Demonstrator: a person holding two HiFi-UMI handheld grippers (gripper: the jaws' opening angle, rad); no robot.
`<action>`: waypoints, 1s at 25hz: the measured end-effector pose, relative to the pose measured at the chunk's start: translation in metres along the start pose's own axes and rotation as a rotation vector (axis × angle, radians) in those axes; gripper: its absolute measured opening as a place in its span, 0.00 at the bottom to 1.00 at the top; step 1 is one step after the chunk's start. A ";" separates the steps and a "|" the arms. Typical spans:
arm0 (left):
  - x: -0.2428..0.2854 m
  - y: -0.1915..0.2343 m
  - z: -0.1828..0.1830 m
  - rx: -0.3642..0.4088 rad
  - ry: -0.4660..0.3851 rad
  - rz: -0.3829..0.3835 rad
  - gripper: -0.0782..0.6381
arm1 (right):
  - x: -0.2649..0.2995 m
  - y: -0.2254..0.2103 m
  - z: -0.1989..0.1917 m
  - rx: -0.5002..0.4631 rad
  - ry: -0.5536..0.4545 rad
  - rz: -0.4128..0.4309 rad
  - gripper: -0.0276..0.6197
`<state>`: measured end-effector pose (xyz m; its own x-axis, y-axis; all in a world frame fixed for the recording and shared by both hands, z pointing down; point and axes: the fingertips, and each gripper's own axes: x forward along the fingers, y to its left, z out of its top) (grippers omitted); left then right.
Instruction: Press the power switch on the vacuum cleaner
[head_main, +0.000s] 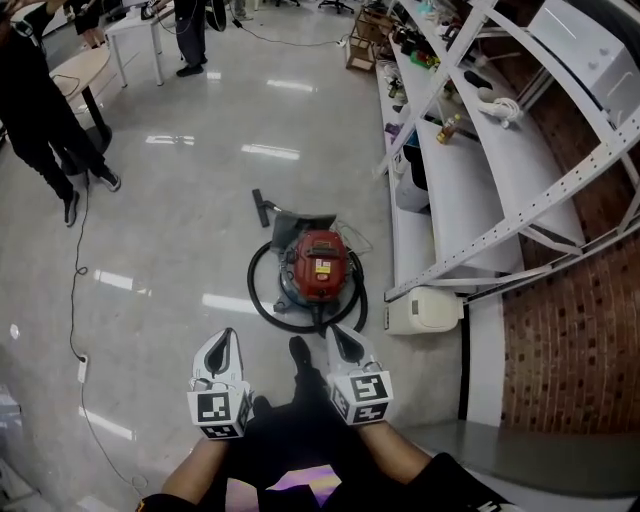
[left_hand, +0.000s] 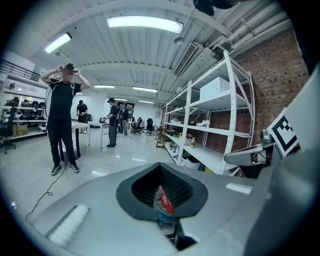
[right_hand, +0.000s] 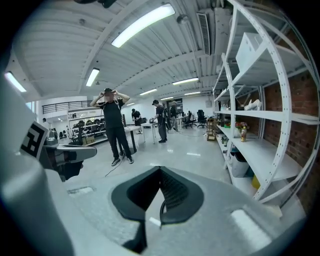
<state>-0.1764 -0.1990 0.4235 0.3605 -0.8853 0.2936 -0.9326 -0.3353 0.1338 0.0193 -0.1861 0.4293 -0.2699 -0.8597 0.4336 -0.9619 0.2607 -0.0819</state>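
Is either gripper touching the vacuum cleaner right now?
No, the left gripper and right gripper both hover short of the red vacuum cleaner, with floor showing between.

Lab/workshop w/ white shelving (head_main: 470, 190), brick wall (head_main: 570, 340), desks (head_main: 135, 25)

The right tongs (right_hand: 160, 171) fill the lower part of the view. Their dark-padded jaws meet at the tips with nothing gripped, and only glossy floor (right_hand: 200, 150) shows through the gap behind the tips. A white shelf rack (right_hand: 267, 117) climbs the right side against a brick wall (right_hand: 306, 95). A white box (right_hand: 251, 47) sits on the rack's upper shelf, a small bottle (right_hand: 243, 133) stands on a middle one, and a pale bin (right_hand: 239, 165) sits low in the rack. Well left of the rack, a person (right_hand: 115, 131) in black stands with both hands raised to the head, a tabletop (right_hand: 134, 130) just behind. Farther left still, the left tongs (right_hand: 87, 152) jut in from the edge.
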 end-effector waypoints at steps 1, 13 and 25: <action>0.012 -0.004 0.001 0.002 0.007 -0.003 0.13 | 0.007 -0.009 -0.001 0.006 0.011 0.001 0.03; 0.145 -0.034 0.000 0.026 0.104 0.007 0.13 | 0.112 -0.117 -0.007 0.042 0.140 0.022 0.03; 0.248 -0.030 -0.077 0.012 0.234 0.065 0.13 | 0.215 -0.177 -0.093 0.052 0.344 0.055 0.03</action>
<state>-0.0570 -0.3839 0.5656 0.2931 -0.8068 0.5130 -0.9536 -0.2851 0.0964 0.1354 -0.3764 0.6201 -0.3000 -0.6445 0.7032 -0.9495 0.2728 -0.1551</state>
